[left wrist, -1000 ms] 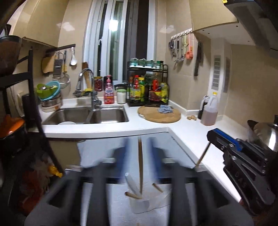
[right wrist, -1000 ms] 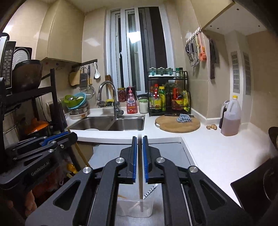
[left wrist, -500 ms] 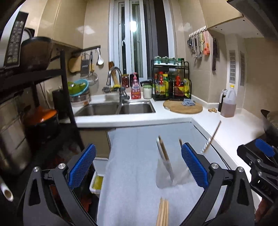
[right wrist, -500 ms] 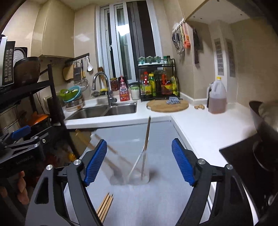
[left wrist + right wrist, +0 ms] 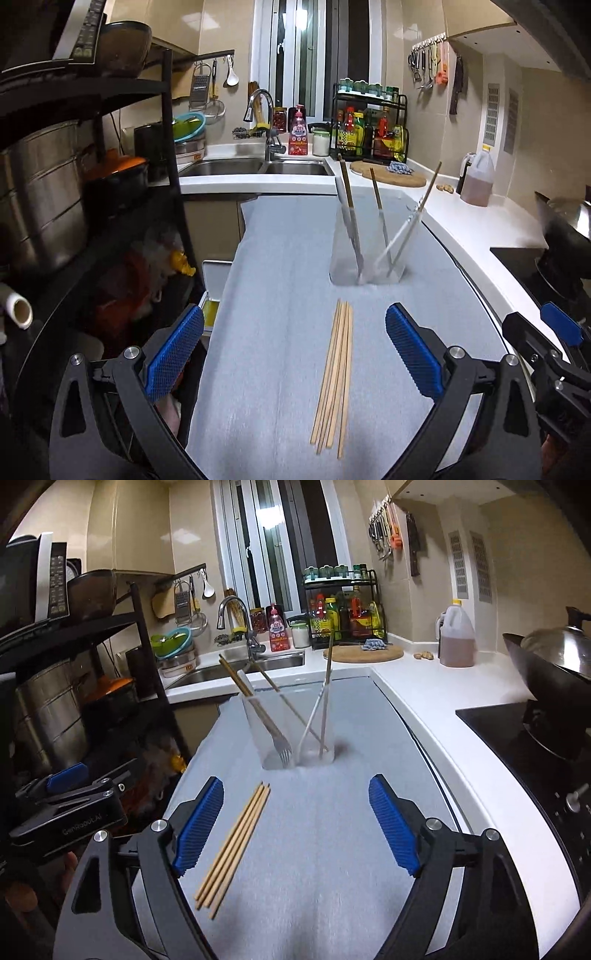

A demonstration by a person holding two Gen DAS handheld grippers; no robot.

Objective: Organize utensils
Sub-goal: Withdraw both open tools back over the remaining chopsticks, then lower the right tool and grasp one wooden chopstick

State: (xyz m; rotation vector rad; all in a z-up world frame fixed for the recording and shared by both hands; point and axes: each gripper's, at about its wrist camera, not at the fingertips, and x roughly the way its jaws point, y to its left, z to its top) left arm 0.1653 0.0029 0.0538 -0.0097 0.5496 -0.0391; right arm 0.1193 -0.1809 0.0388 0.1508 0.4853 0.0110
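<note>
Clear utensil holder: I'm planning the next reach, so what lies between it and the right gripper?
In the right wrist view, only bare grey mat; the chopstick bundle lies left of that line.

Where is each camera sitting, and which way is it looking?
Left wrist: sits on the left gripper, looks along its open fingers at the chopsticks and clear holder; the right gripper shows at the edge.
Right wrist: sits on the right gripper, open, facing the same way; the left gripper shows at the edge.
Both see the chopsticks, holder and sink.
</note>
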